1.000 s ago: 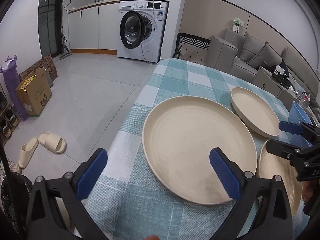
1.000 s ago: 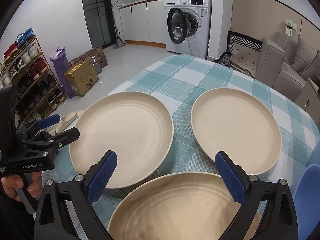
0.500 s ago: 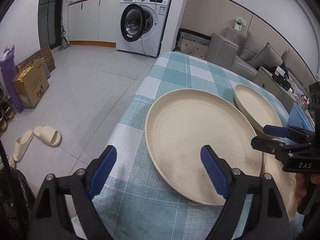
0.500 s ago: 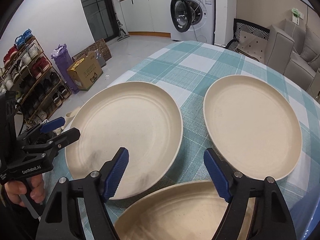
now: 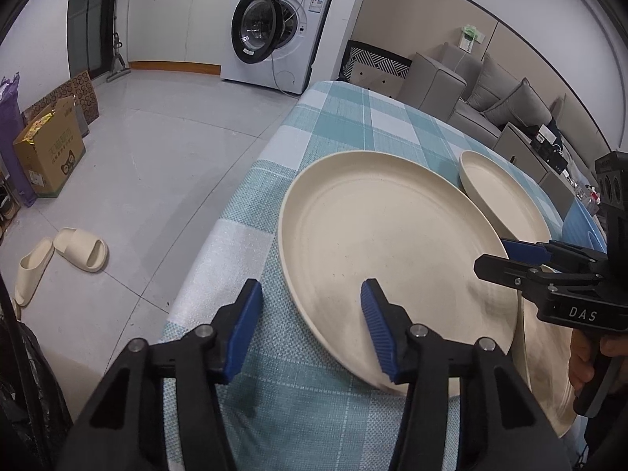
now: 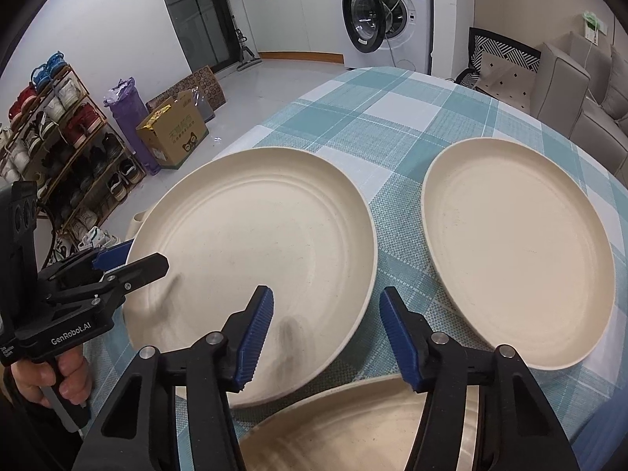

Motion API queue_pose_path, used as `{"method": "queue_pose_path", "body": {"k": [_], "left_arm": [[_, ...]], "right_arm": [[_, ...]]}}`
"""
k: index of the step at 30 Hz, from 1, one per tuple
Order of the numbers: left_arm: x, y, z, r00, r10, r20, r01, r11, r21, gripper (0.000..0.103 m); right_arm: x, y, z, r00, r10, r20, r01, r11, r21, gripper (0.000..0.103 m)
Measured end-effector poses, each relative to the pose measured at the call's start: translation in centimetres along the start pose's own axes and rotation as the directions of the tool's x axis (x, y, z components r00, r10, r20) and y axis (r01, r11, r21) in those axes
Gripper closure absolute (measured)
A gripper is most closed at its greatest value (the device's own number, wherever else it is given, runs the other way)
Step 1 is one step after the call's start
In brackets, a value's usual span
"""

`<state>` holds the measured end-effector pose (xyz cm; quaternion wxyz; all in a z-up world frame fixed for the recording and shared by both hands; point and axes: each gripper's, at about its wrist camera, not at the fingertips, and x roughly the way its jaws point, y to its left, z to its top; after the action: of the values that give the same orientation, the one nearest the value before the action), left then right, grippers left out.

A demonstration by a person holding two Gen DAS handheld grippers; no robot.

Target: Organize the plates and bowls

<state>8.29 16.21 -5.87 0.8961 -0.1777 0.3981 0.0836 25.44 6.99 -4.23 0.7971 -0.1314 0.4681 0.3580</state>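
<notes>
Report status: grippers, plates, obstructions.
Left gripper open, straddling the big cream round plate at its near rim. Right gripper open, empty, over that plate's edge. Nothing blocking.

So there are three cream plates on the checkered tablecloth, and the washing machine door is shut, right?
Almost. The three cream plates do sit on the checkered tablecloth, but the washing machine door is not shut. It hangs open, swung out to one side. The right wrist view shows it, and the left wrist view does too.

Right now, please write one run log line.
left gripper: open, astride big plate rim | right gripper: open, same rim
</notes>
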Motion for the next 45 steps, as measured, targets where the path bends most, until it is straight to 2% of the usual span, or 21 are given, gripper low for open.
{"method": "queue_pose_path", "body": {"k": [16, 19, 20, 25, 35, 45], "left_arm": [[0.0, 0.0, 0.0, 1.000, 0.007, 0.004, -0.007, 1.000, 0.009, 0.054], [0.0, -0.1, -0.1, 1.000, 0.005, 0.001, -0.005, 1.000, 0.013, 0.069], [0.0, -0.1, -0.1, 1.000, 0.000, -0.001, 0.000, 1.000, 0.012, 0.074], [-0.1, 0.0, -0.2, 1.000, 0.012, -0.001, -0.012, 1.000, 0.016, 0.080], [-1.2, -0.4, 0.0, 0.999, 0.025, 0.030, -0.026, 0.999, 0.037, 0.080], [-3.0, -1.3, 0.3, 0.997, 0.019, 0.070, -0.024, 0.998, 0.066, 0.080]], "right_arm": [[0.4, 0.1, -0.2, 0.999, -0.040, -0.004, 0.040, 0.999, -0.007, 0.068], [0.3, 0.1, -0.3, 0.999, -0.050, -0.001, 0.050, 0.999, -0.012, 0.076], [0.2, 0.2, -0.3, 0.999, -0.052, 0.000, 0.052, 0.999, -0.012, 0.077], [0.0, 0.4, -0.6, 0.997, -0.073, 0.009, 0.073, 0.997, -0.027, 0.078], [-0.8, 0.8, -0.9, 0.996, -0.084, 0.032, 0.085, 0.996, -0.031, 0.078], [-3.8, 1.1, -1.6, 0.991, -0.098, 0.089, 0.100, 0.995, -0.019, 0.078]]}}
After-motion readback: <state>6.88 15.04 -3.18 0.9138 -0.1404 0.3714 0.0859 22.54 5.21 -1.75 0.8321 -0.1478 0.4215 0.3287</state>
